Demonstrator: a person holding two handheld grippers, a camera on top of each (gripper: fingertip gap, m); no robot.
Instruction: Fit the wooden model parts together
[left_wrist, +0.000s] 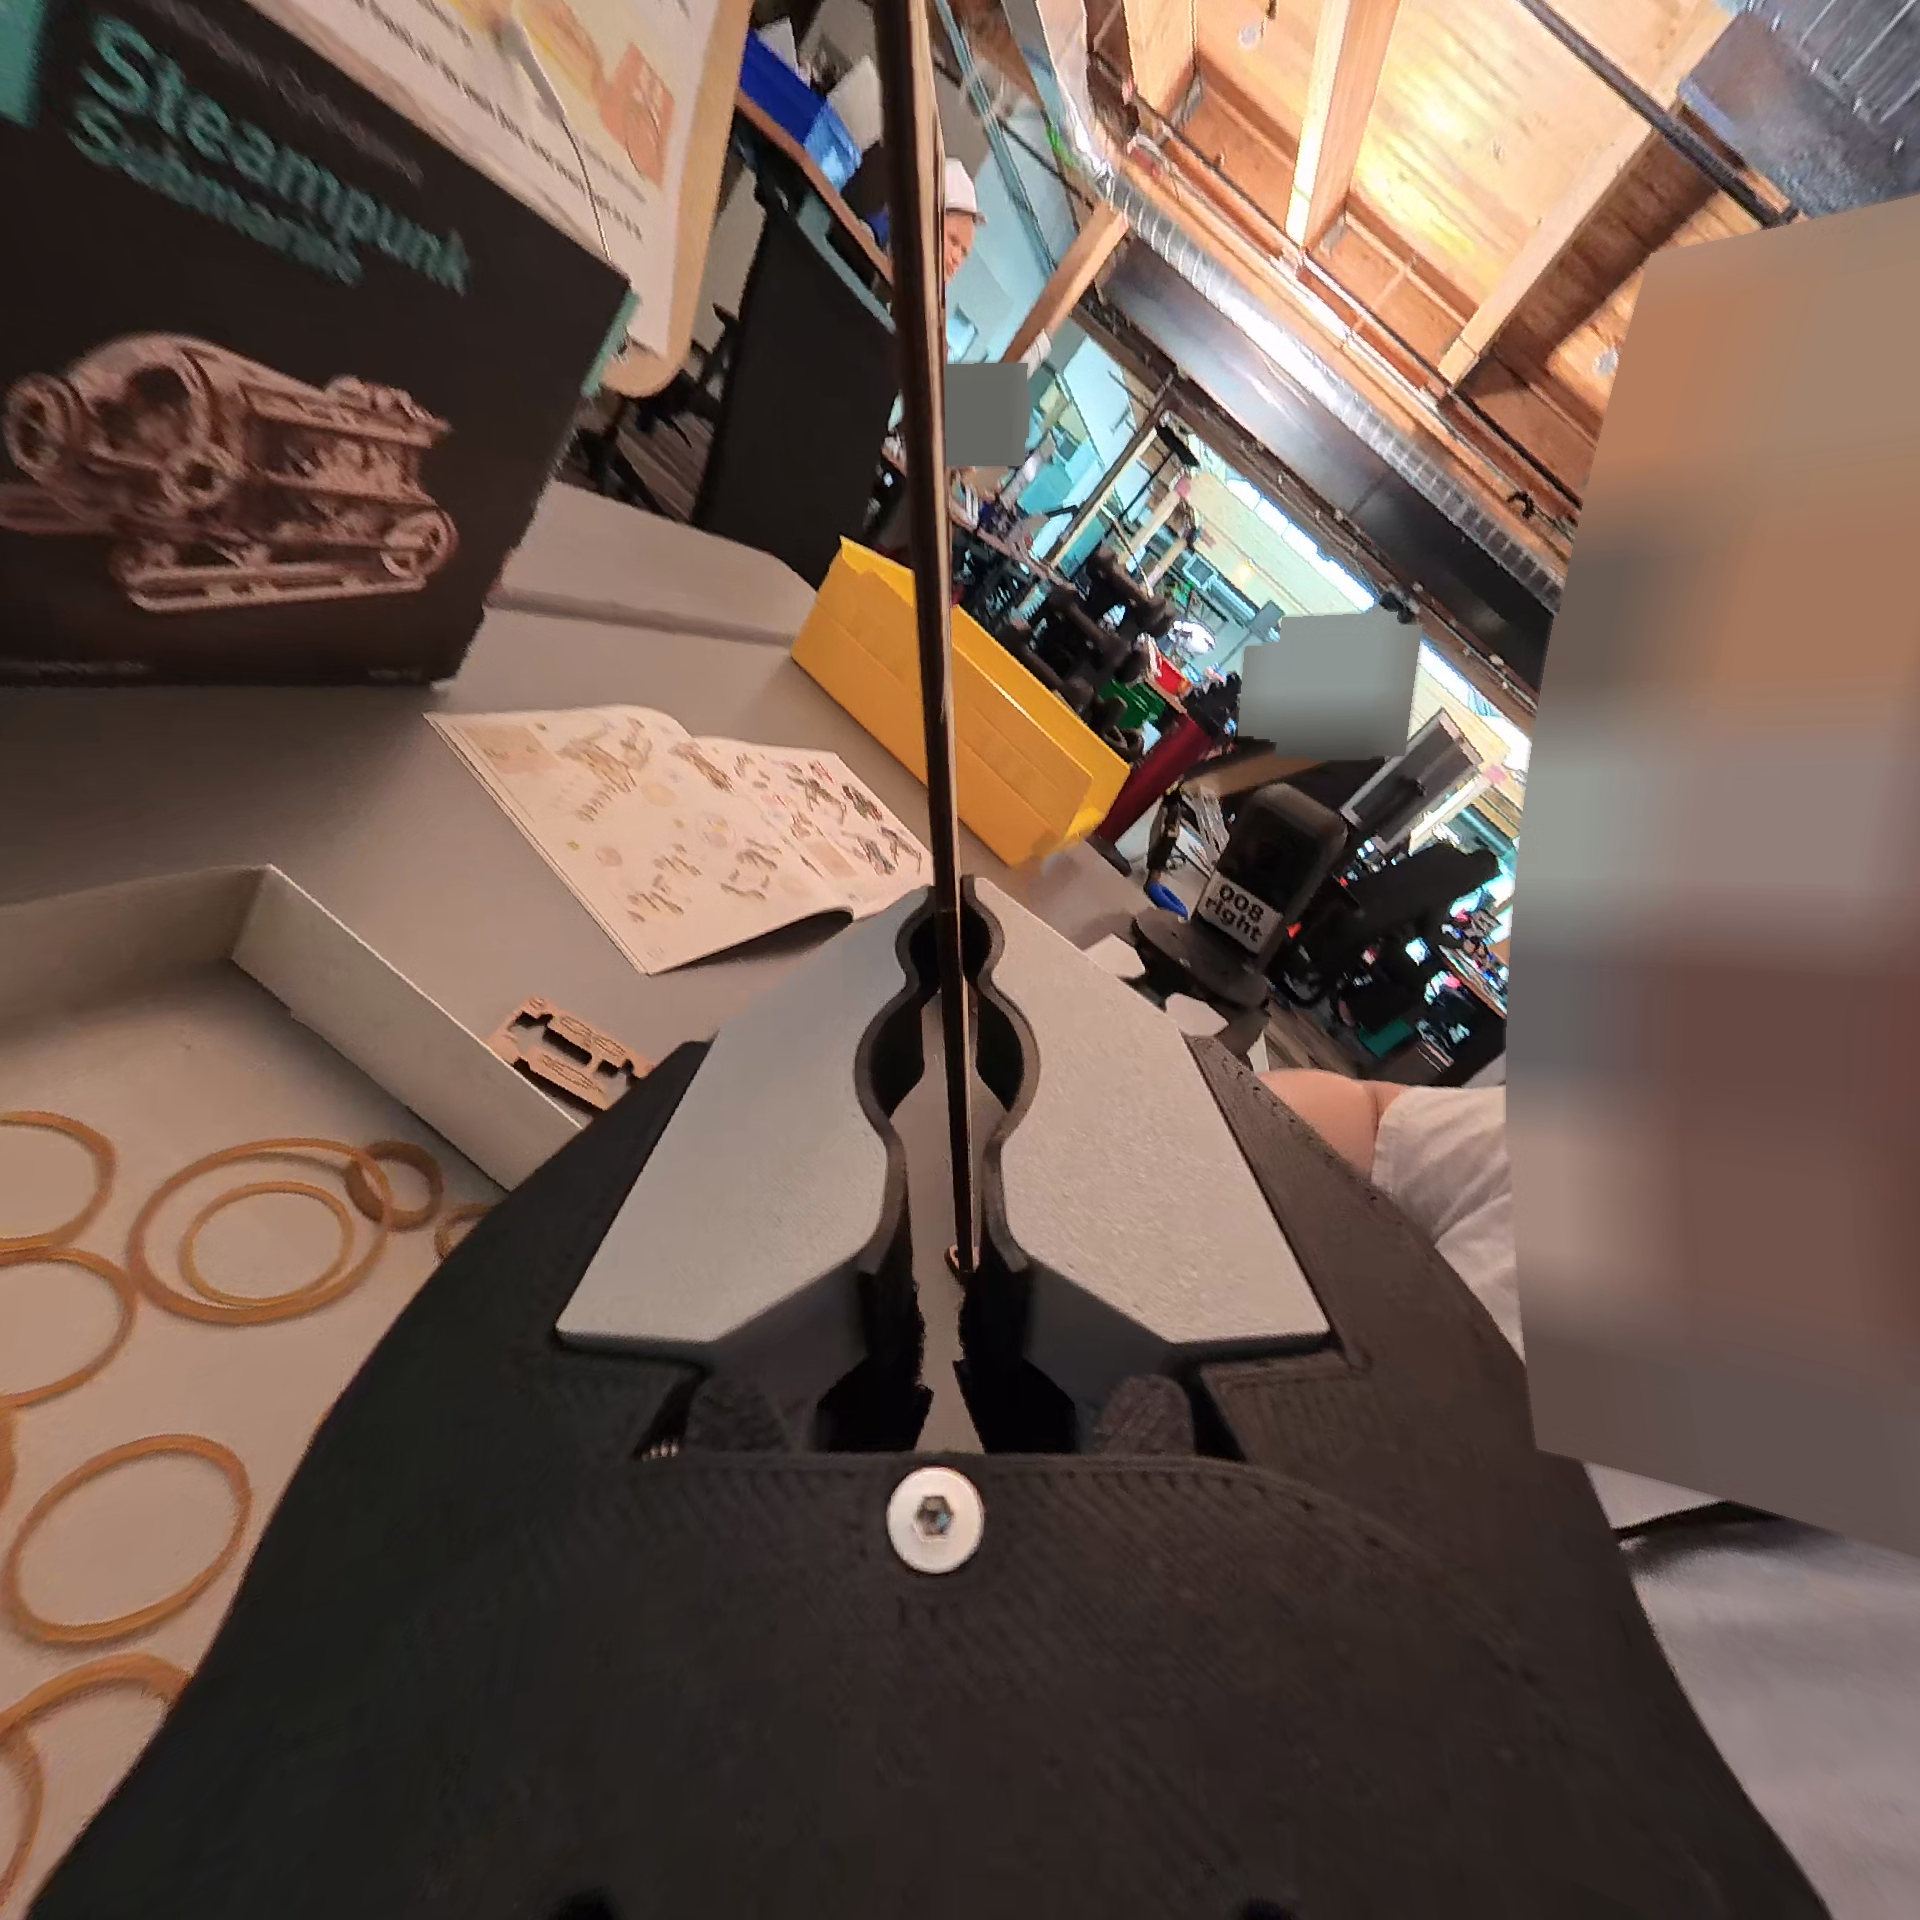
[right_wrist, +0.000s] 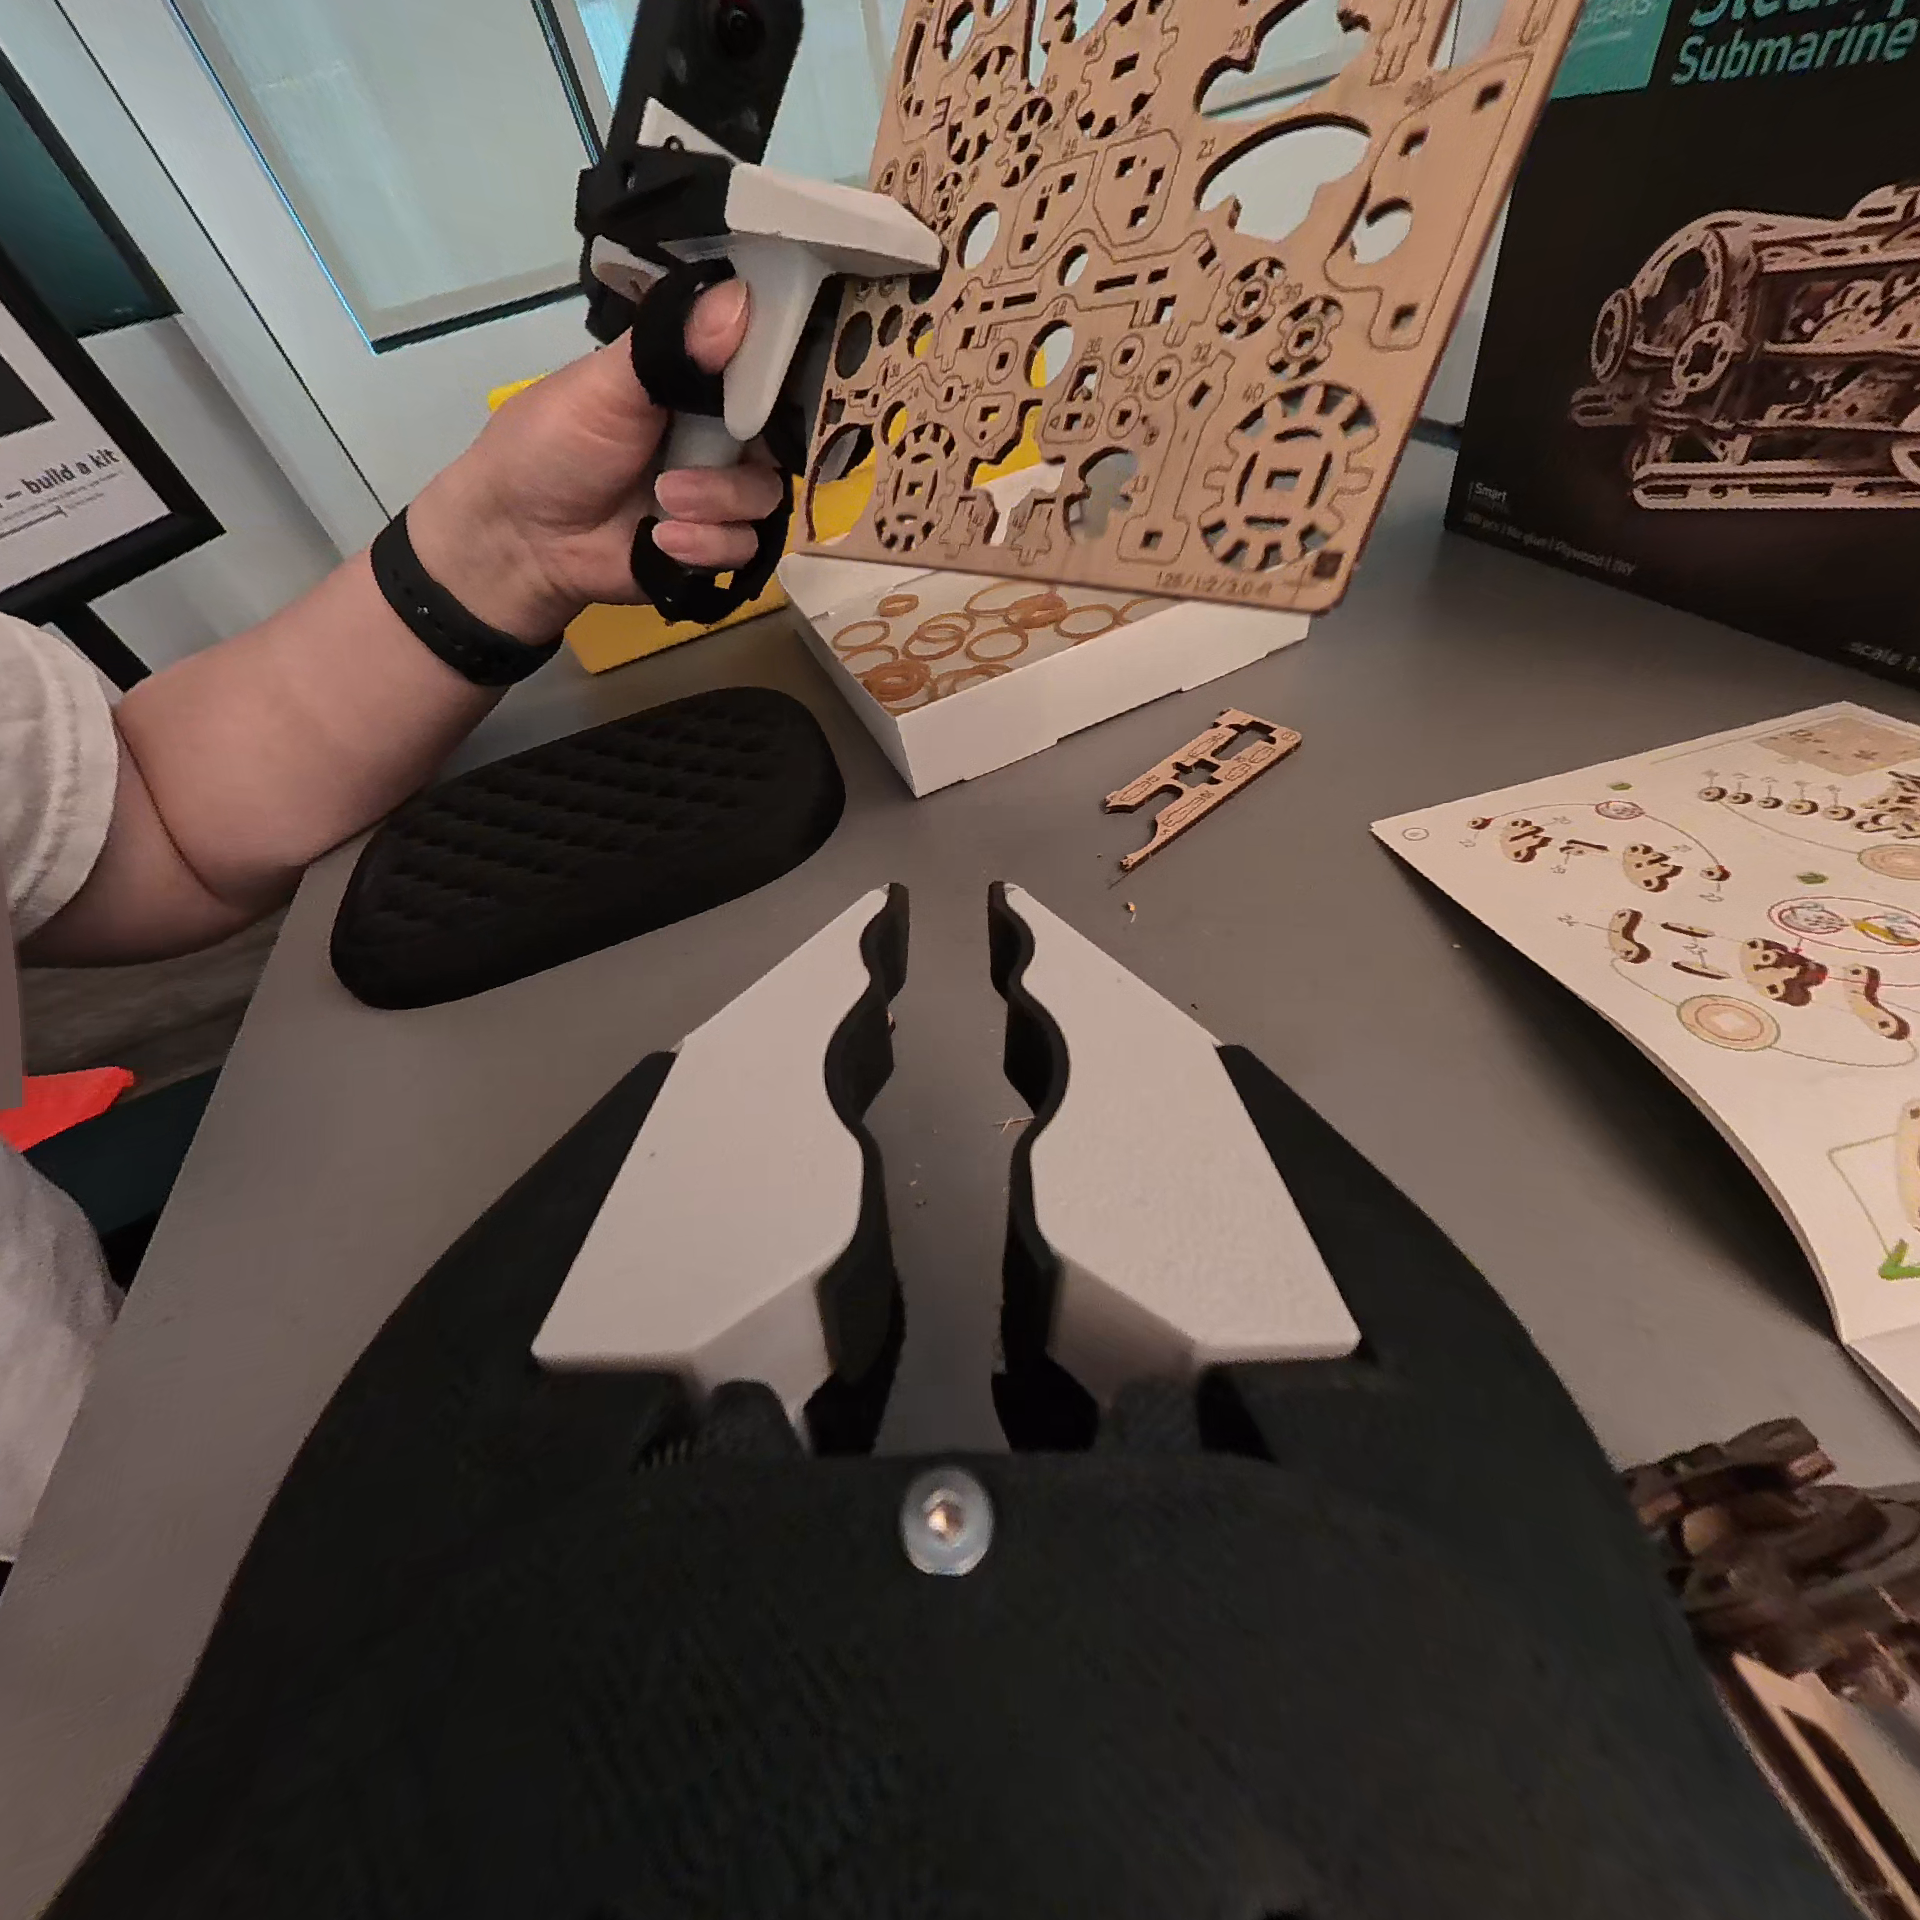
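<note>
Light: I see even, bright daylight, soft shadows.
Blur: the box (left_wrist: 239, 343) smears slightly.
Edges: I get strong fisheye bending.

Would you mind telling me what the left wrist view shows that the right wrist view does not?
Only the left wrist view shows the plywood sheet edge-on, clamped in the left tongs, with ceiling beams behind. Only the right wrist view shows the sheet's cut-out face, the open right tongs and a black padded rest. Both show the rubber-band tray, the loose wooden piece and the instruction booklet.
</note>
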